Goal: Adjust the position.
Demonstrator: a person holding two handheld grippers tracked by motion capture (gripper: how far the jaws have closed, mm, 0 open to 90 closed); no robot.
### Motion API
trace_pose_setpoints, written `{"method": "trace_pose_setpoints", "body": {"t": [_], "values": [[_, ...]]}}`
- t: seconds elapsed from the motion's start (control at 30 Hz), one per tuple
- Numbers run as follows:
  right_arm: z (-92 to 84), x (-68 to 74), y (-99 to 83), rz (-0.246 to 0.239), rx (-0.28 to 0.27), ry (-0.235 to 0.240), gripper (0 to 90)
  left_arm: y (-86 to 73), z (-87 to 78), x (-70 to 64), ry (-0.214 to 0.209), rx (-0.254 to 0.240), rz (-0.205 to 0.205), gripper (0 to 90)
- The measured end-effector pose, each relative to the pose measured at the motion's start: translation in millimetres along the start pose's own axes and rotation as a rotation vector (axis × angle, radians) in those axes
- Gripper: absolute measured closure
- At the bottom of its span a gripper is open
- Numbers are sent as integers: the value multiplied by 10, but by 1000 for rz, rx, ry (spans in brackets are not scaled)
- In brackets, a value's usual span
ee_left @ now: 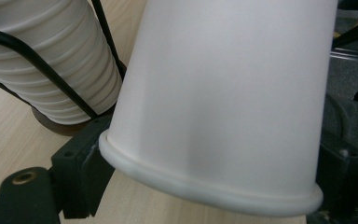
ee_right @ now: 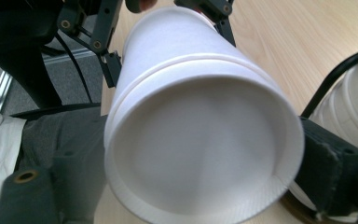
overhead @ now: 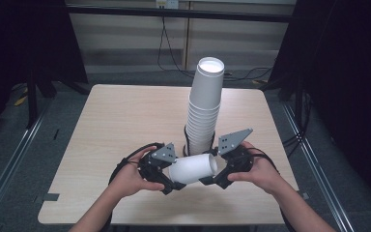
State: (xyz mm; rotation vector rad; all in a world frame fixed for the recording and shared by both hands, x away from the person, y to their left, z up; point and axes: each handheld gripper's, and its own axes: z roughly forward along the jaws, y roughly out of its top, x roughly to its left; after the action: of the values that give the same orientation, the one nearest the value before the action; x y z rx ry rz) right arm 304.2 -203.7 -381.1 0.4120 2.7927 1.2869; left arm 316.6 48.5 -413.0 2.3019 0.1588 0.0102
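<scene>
A single white paper cup (overhead: 193, 167) lies on its side just above the table's front, held between both grippers. My left gripper (overhead: 174, 180) is shut on its rolled-rim end (ee_left: 205, 191), one black jaw on each side. My right gripper (overhead: 211, 175) is shut on the other end, whose recessed face (ee_right: 200, 154) fills the near view between its jaws. A tall, slightly leaning stack of white cups (overhead: 205, 106) stands right behind it in a black wire holder (overhead: 187, 137). The stack (ee_left: 42, 60) is close at the left gripper view's left and at the right gripper view's right edge (ee_right: 354, 107).
The light wooden table (overhead: 125, 121) has bare room left of the stack. Its front edge is just below the hands. Black cables (overhead: 125, 164) trail from the grippers. Metal floor rails (overhead: 9, 164) run on both sides, and a dark curtain (overhead: 357, 72) hangs at the right.
</scene>
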Motion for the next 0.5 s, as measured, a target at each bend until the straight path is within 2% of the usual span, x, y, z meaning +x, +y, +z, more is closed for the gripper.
{"method": "trace_pose_setpoints", "body": {"t": [0.1, 0.13, 0.2, 0.23, 0.27, 0.37, 0.4, 0.5], "values": [[-19, 6, 13, -16, 27, -5, 135, 11, -3, -5, -7, 20, -3, 146], [-24, 11, 23, -20, 50, 3, 135, 12, 3, -13, -6, 20, -9, 146], [-23, 23, 40, -20, 81, 17, 135, 26, 7, -22, -3, 49, 5, 146], [-16, 25, 49, -38, 98, 3, 135, 32, 8, -27, 1, 57, 13, 146], [-8, 39, 68, -50, 151, -3, 135, 35, 12, -36, 0, 59, 9, 146], [2, 42, 85, -65, 176, 2, 135, 48, 16, -43, -3, 75, 13, 147], [2, 49, 91, -57, 194, 4, 135, 52, 19, -47, -2, 83, 11, 147], [25, 60, 117, -73, 242, 4, 135, 66, 36, -47, -2, 103, 21, 148]]}}
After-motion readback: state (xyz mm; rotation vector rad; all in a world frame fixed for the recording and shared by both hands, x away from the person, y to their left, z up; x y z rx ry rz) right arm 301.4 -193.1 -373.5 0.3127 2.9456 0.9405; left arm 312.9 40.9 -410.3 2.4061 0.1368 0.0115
